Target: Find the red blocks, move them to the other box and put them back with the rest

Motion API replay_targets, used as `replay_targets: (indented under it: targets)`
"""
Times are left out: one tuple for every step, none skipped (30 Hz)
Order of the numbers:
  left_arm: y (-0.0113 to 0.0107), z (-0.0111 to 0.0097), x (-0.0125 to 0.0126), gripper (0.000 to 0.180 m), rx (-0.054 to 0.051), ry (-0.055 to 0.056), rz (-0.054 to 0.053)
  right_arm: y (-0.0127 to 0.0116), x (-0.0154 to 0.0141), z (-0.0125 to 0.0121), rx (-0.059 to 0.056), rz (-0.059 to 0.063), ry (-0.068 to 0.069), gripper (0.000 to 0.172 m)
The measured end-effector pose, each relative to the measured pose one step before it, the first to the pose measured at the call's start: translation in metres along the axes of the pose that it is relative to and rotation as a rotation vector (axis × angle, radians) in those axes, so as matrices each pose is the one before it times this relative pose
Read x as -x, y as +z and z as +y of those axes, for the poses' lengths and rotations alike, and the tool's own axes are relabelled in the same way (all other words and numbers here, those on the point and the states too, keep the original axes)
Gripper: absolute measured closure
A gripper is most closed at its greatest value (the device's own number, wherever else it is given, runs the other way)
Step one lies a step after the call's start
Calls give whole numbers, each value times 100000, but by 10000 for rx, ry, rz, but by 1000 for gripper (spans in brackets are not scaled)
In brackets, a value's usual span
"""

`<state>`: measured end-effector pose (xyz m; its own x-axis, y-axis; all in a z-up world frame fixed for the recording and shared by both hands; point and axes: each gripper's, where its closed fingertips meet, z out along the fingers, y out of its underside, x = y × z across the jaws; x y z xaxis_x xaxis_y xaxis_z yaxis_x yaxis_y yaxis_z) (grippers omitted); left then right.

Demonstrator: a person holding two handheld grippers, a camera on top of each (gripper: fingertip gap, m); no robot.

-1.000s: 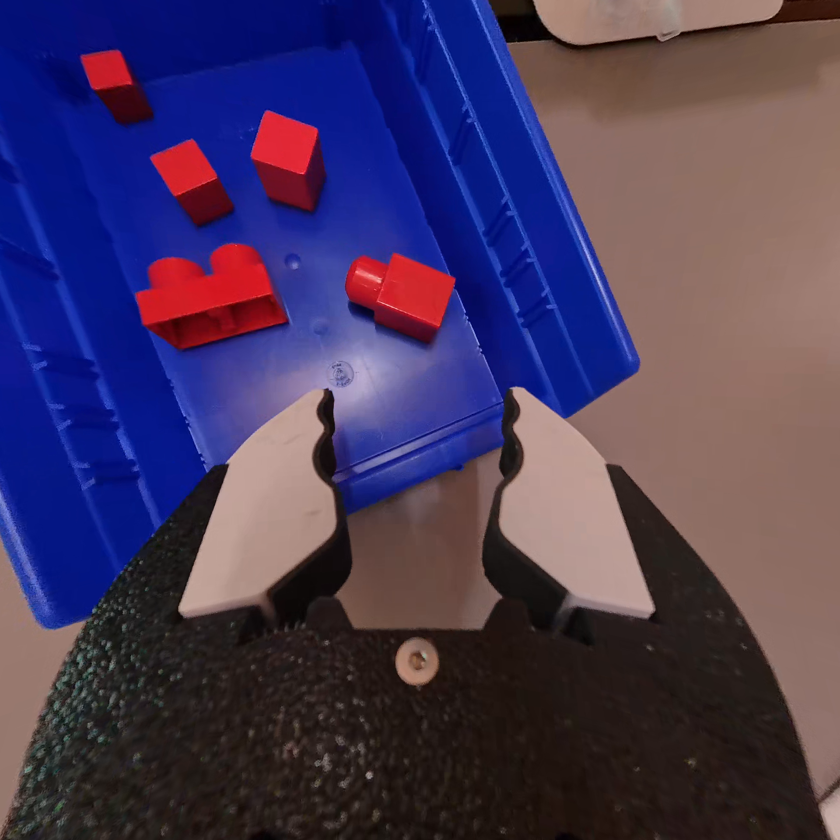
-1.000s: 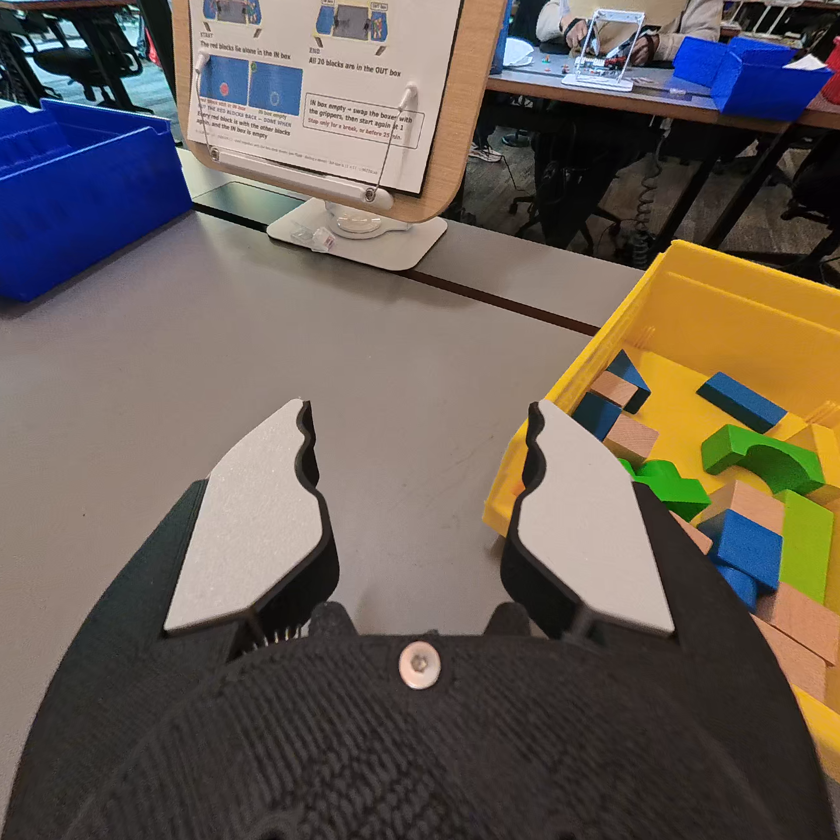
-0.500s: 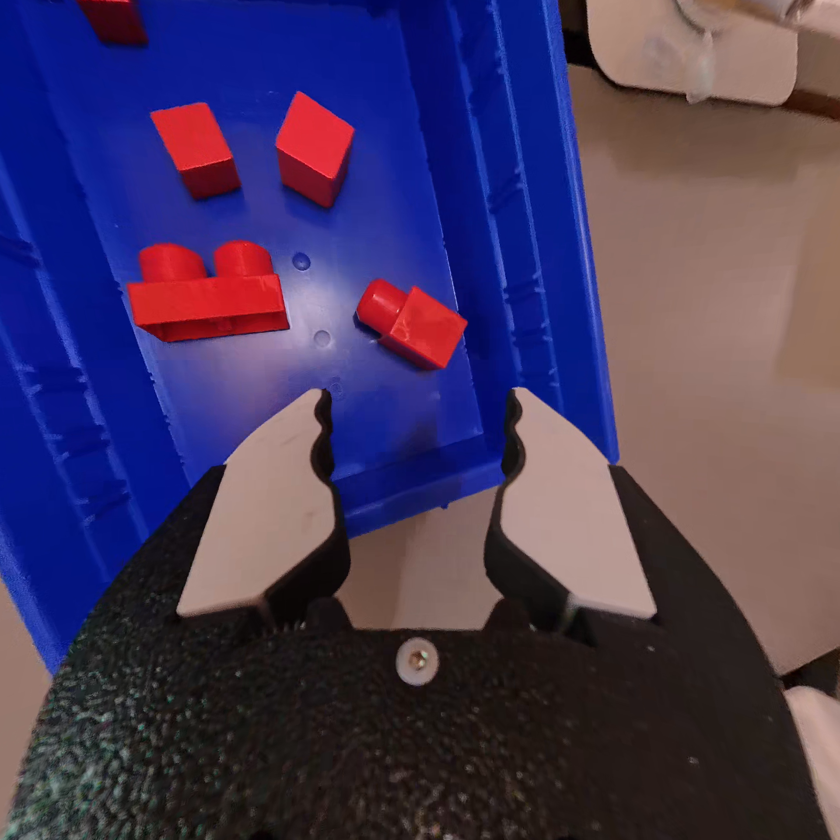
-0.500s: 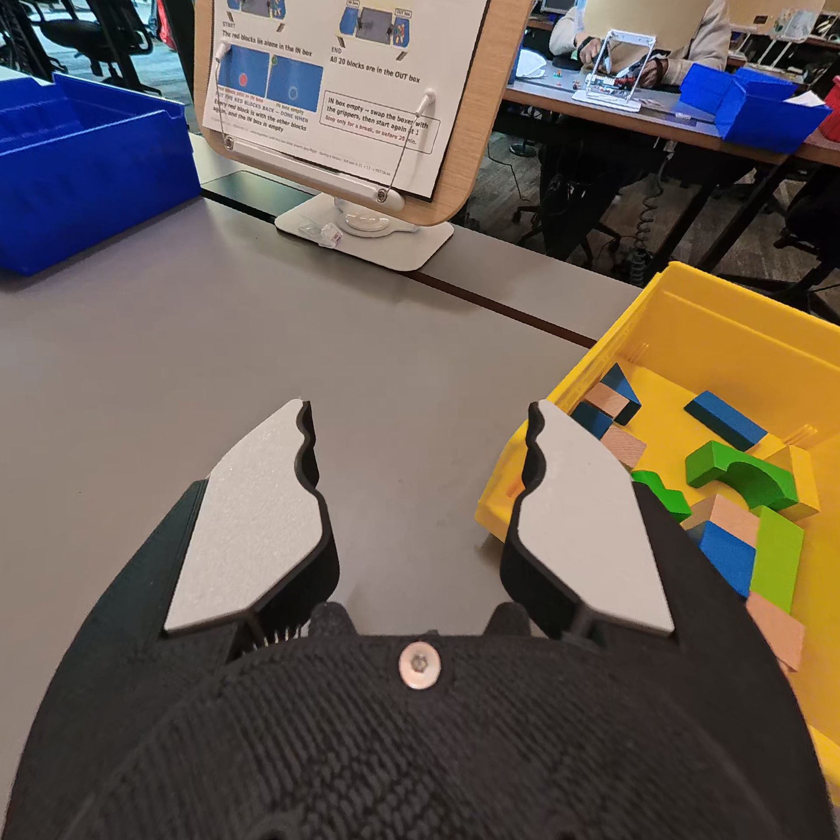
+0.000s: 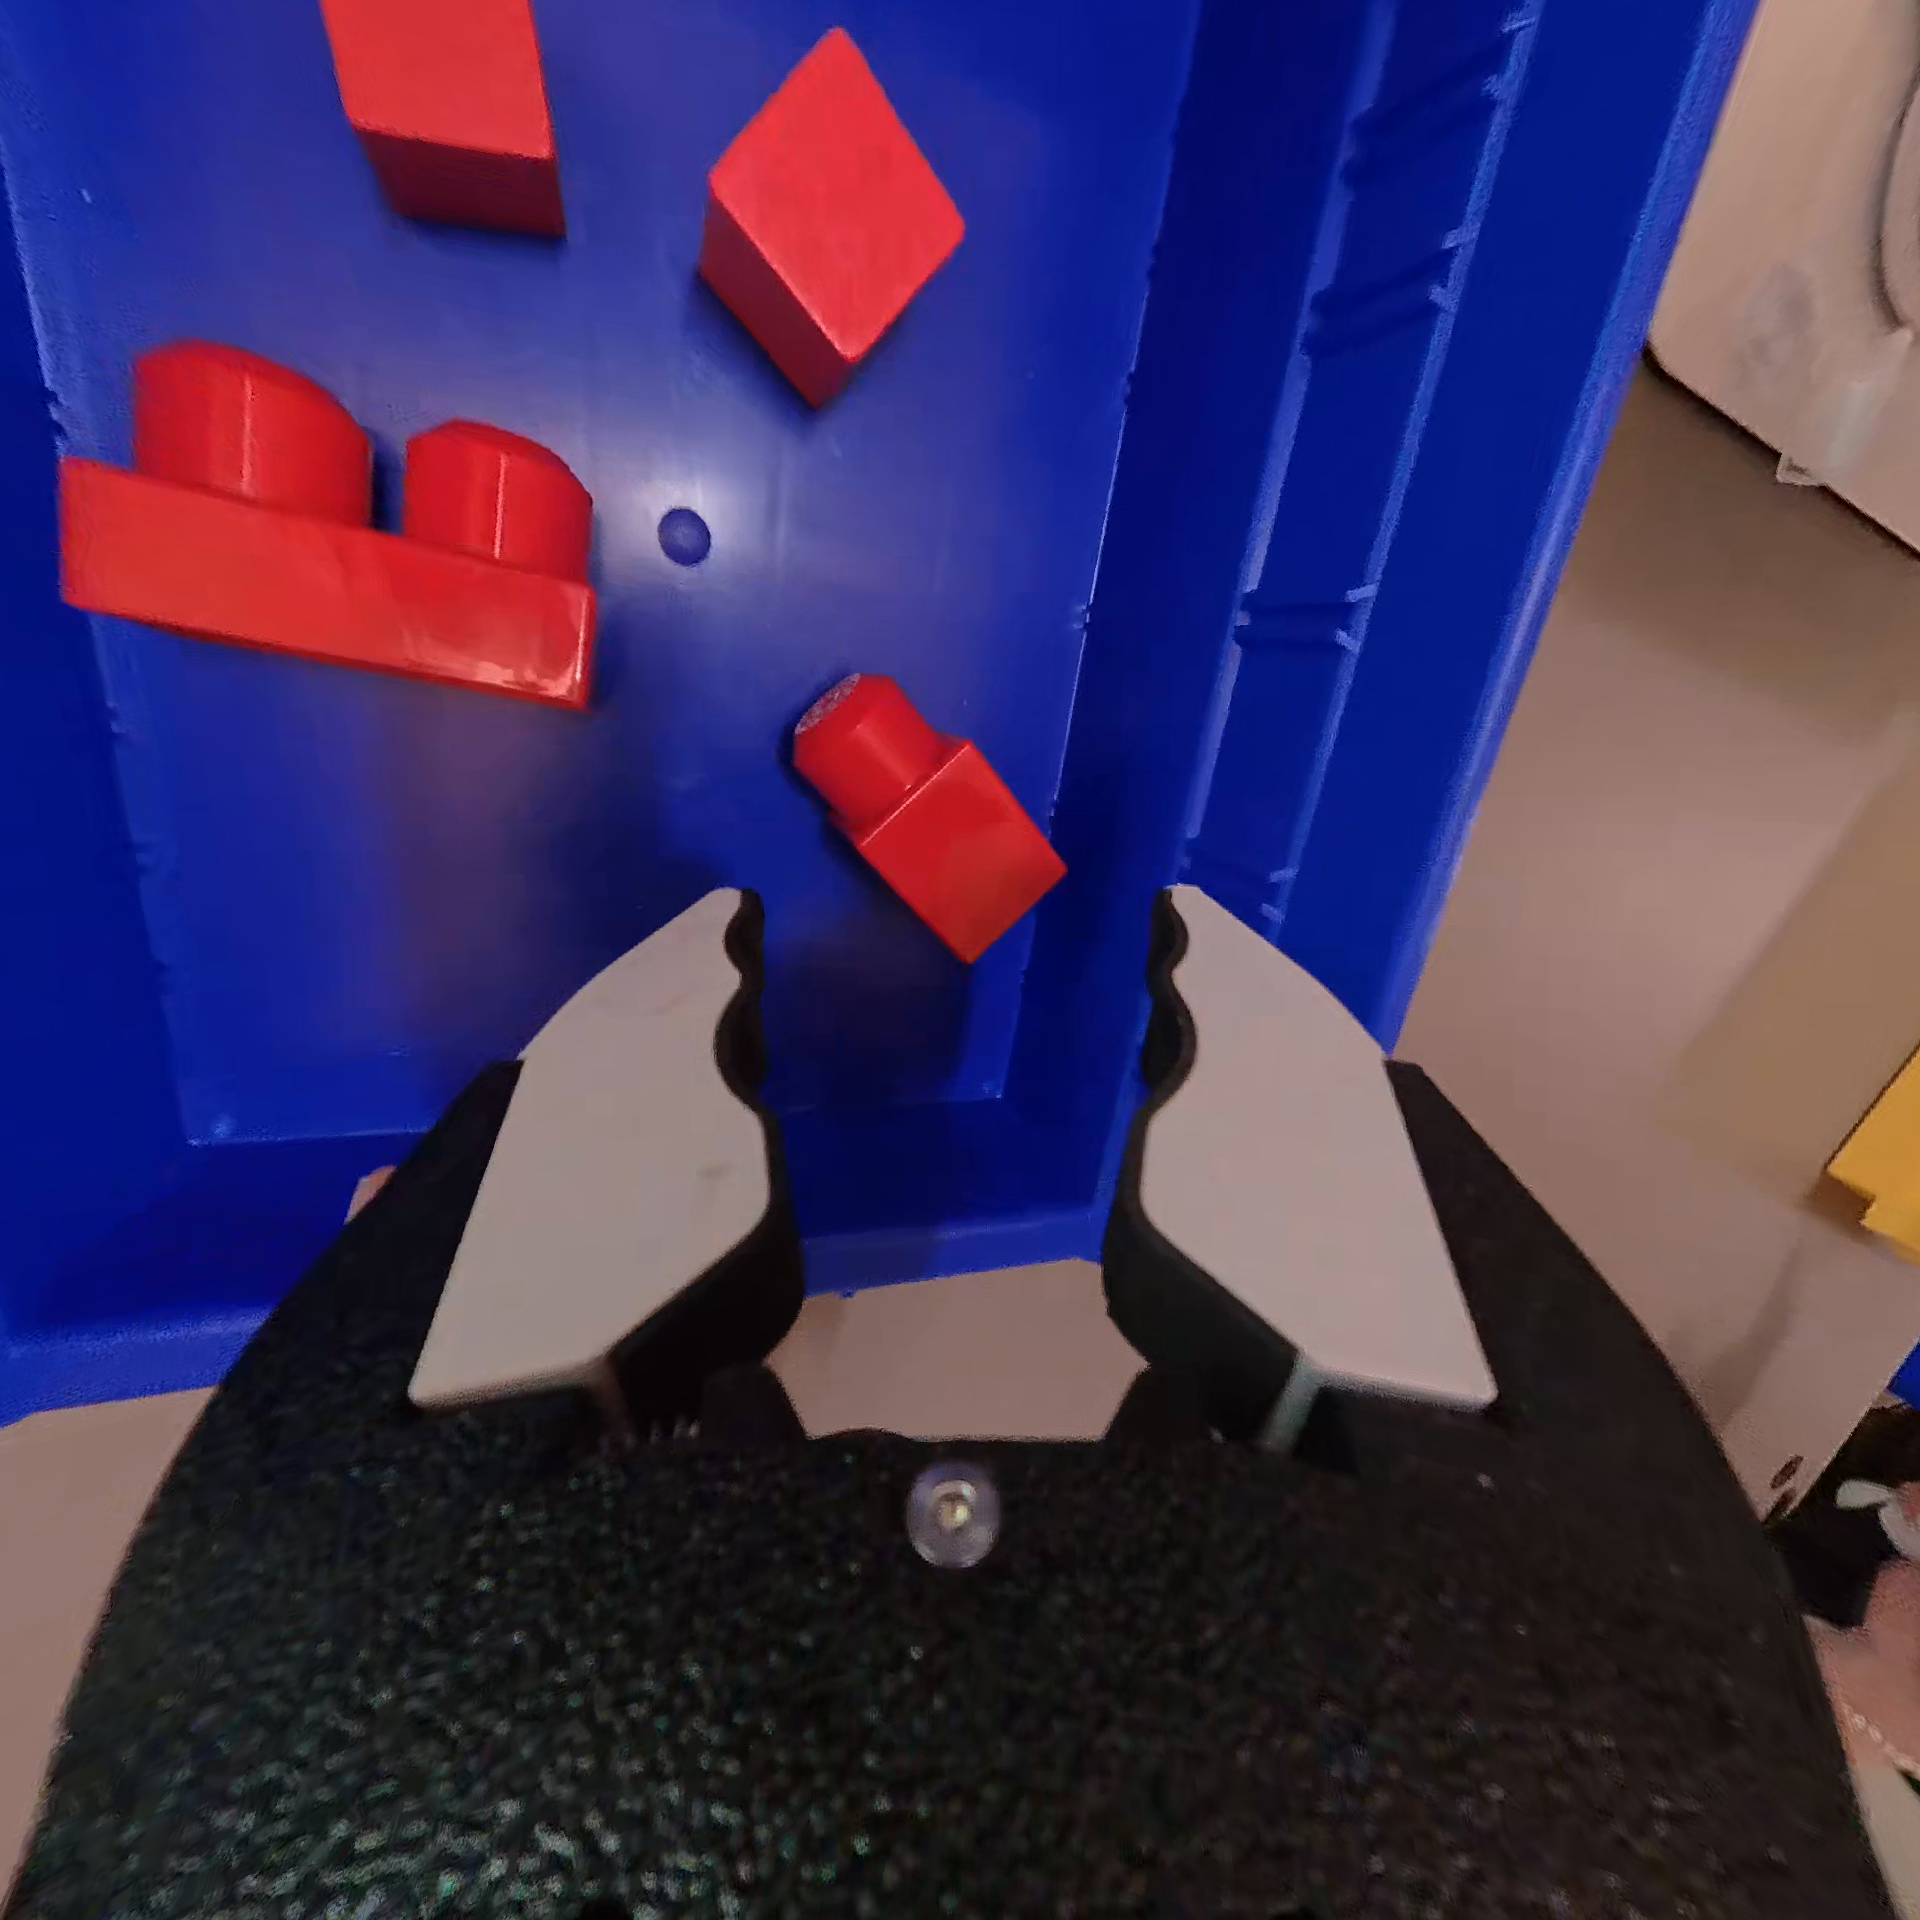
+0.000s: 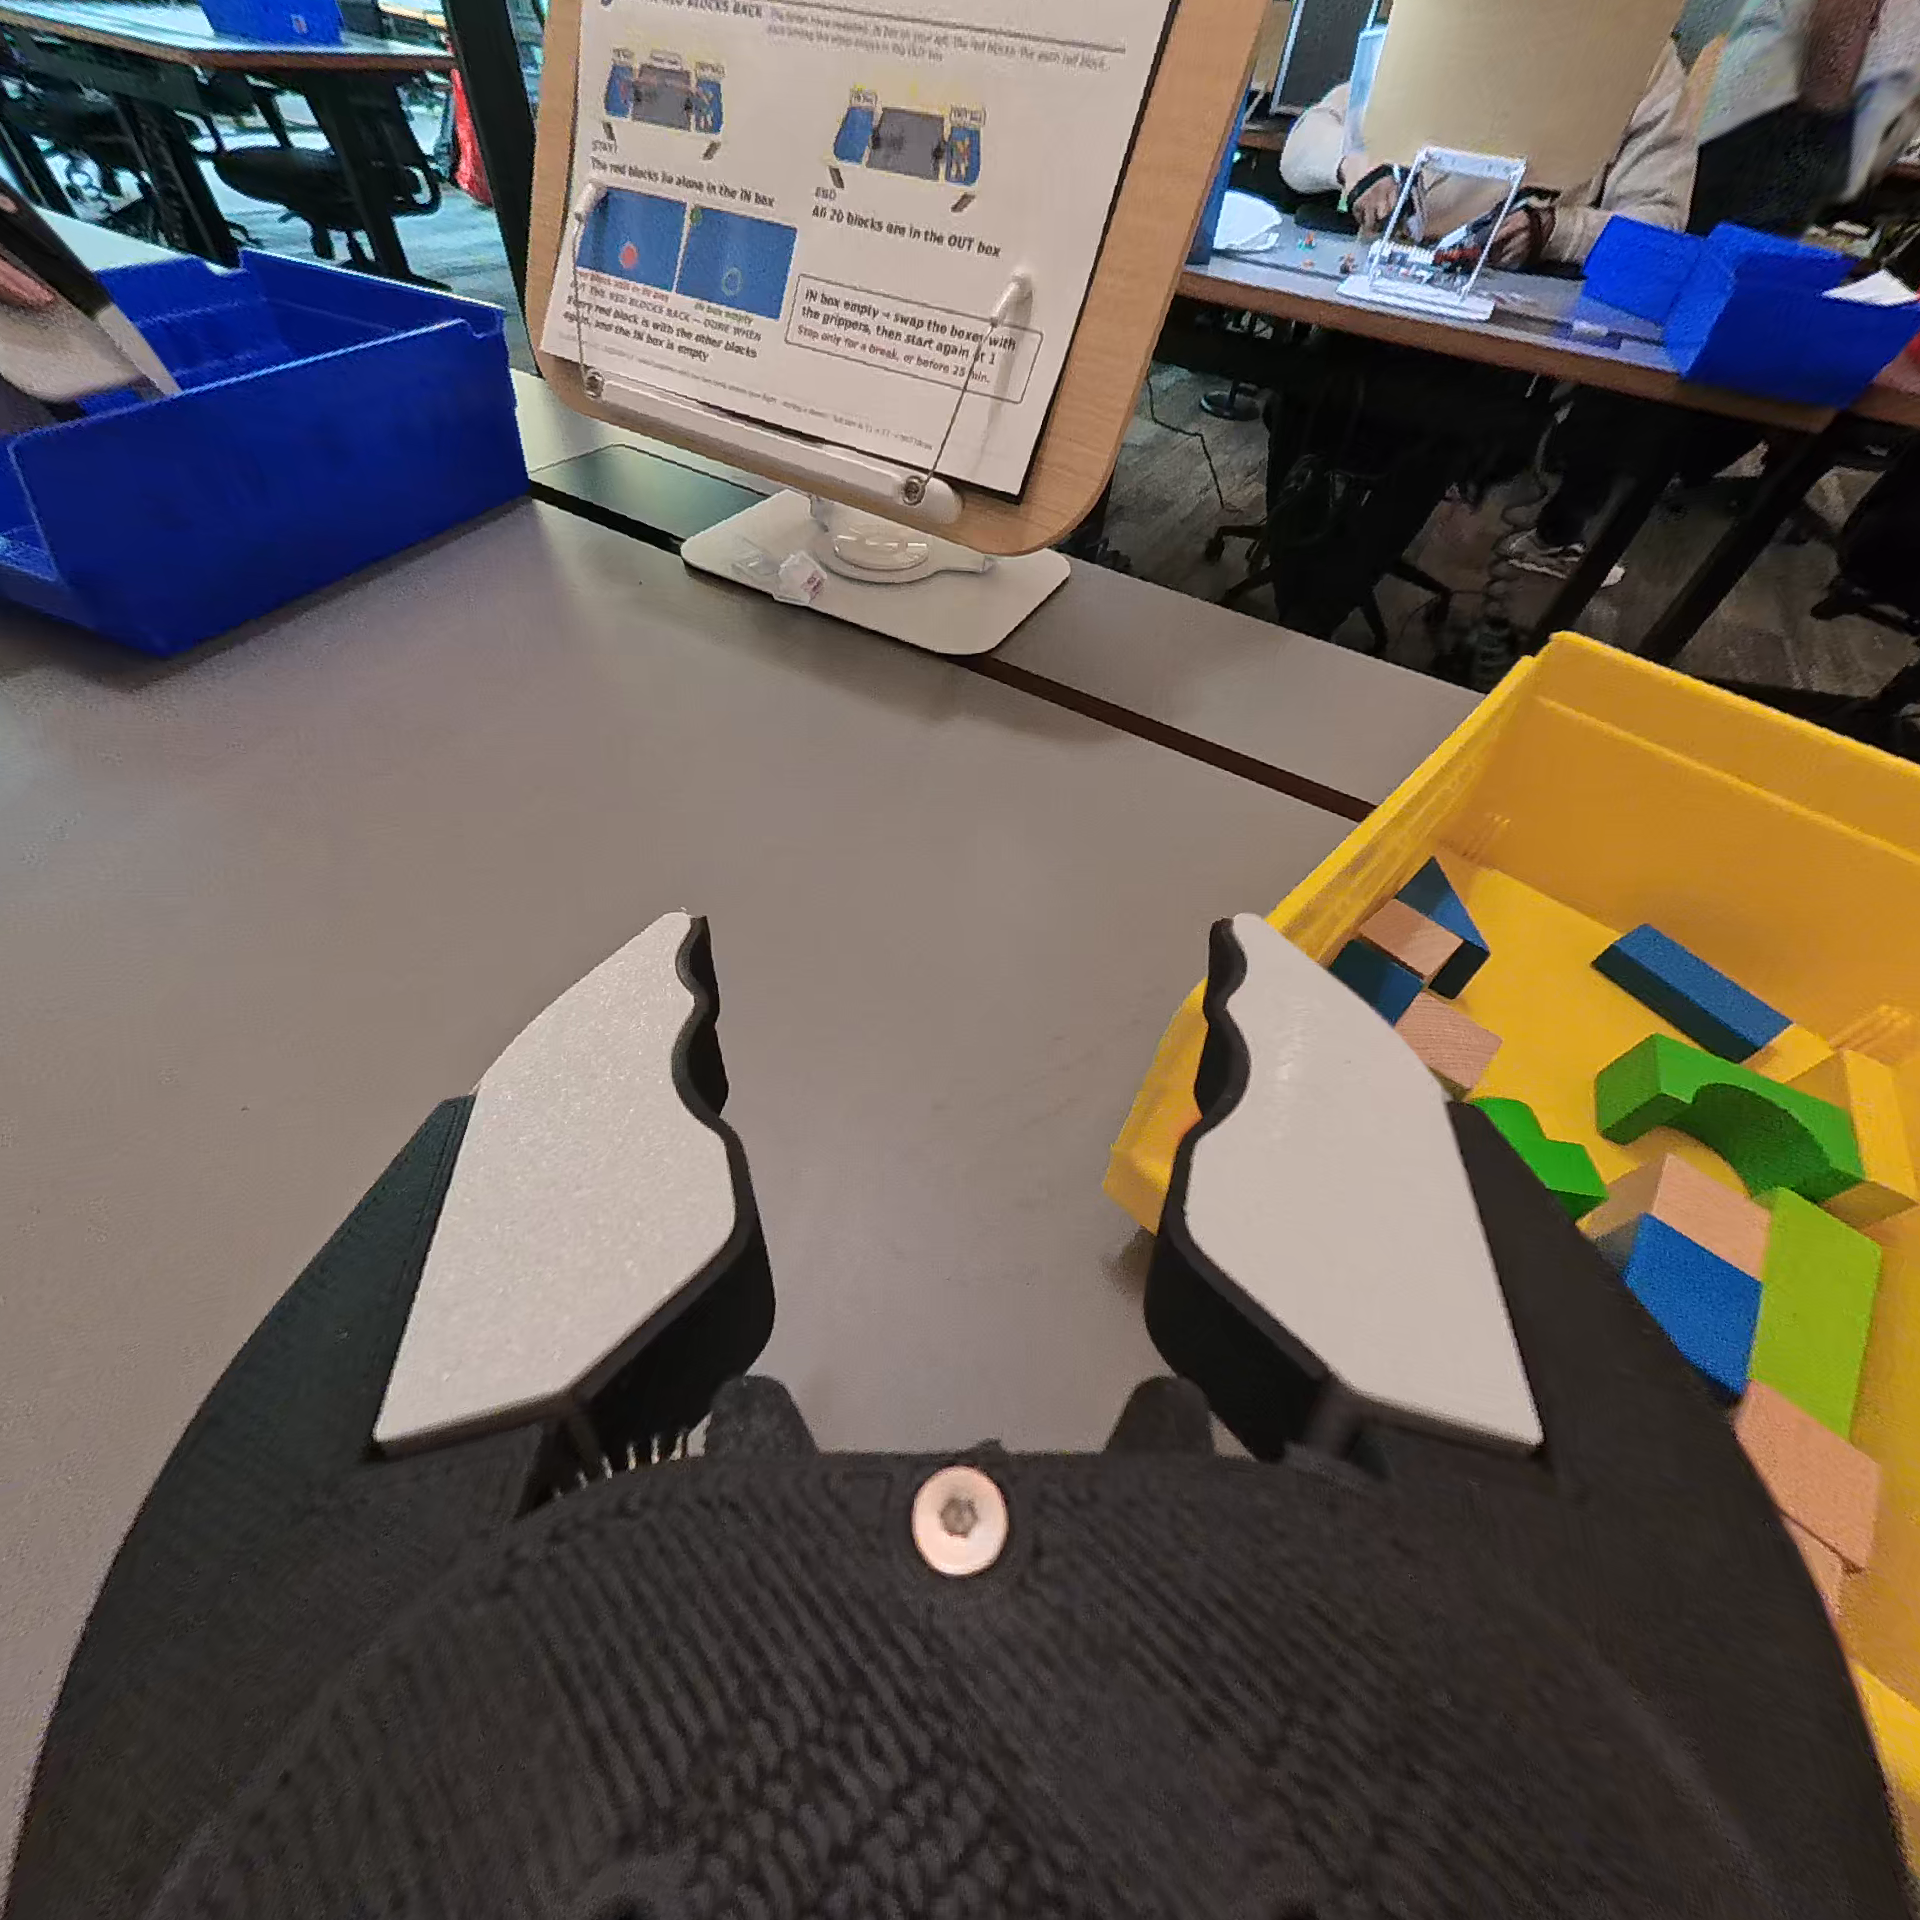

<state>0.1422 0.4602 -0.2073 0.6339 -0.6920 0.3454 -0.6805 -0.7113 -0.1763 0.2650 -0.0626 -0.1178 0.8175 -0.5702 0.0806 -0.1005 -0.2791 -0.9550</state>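
In the left wrist view my left gripper (image 5: 956, 914) is open and empty over the near end of the blue box (image 5: 1299, 623). A small red one-stud brick (image 5: 935, 821) lies on the box floor just beyond my fingertips, near the right wall. A red two-stud brick (image 5: 322, 551), a red cube (image 5: 831, 208) and another red block (image 5: 447, 104) lie farther in. In the right wrist view my right gripper (image 6: 961, 935) is open and empty above the grey table (image 6: 623, 831), left of the yellow box (image 6: 1662, 790) that holds blue, green and wooden blocks. The blue box (image 6: 260, 468) stands at far left.
A wooden stand with an instruction sheet (image 6: 852, 260) sits on a white base at the table's back. Another table with blue bins (image 6: 1745, 301) and a seated person stands behind. A corner of the yellow box (image 5: 1881, 1174) shows at the left view's right edge.
My left gripper has moved forward and down into the blue box, so the red blocks look larger and the one-stud brick lies close before the fingertips. My right gripper has drifted slightly, still open.
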Motion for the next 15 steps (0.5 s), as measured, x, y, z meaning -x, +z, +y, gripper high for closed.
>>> replay_targets:
  targets:
    - [314, 40, 66, 109, -73, -244, -152, -179, -84, -81, -73, 54, -50, 81]
    - [293, -55, 157, 109, -107, -199, -247, -115, -52, -26, -74, 32, -12, 82]
    - [327, -35, 98, 109, -76, -144, -247, -42, 12, 27, -65, -22, 29, 82]
    - [350, 46, -23, 110, -1, -114, -167, 16, 76, 118, -26, -74, 64, 83]
    - [397, 62, -54, 110, 13, -97, -125, 34, 97, 173, 9, -95, 85, 83]
    - [422, 77, -57, 110, 17, -160, -103, 17, 104, 200, 41, -87, 86, 82]
    - [452, 163, -159, 110, 69, -174, -26, -39, 104, 193, 51, -73, 55, 82]
    - [448, 149, -90, 113, 53, -116, -66, -104, 111, 138, 34, -62, -2, 82]
    - [442, 117, 79, 120, 37, -26, -159, -138, 77, 101, 21, -38, -54, 82]
    - [458, 139, 224, 123, 70, 18, -218, -145, 7, 94, 31, -1, -72, 82]
    - [432, 152, 276, 121, 83, -19, -199, -154, -53, 113, 63, 14, -63, 82]
    - [320, 41, 240, 121, 18, -52, -123, -147, -56, 83, 64, 4, -46, 82]
    - [119, -130, 302, 125, -105, -32, -153, -137, -60, 40, 35, 8, -37, 82]
    - [-15, -272, 279, 137, -183, 82, -114, -128, -82, -17, 3, 23, -30, 82]
    - [35, -19, 139, 141, -19, 115, 37, -69, -68, -8, -1, 19, -16, 82]
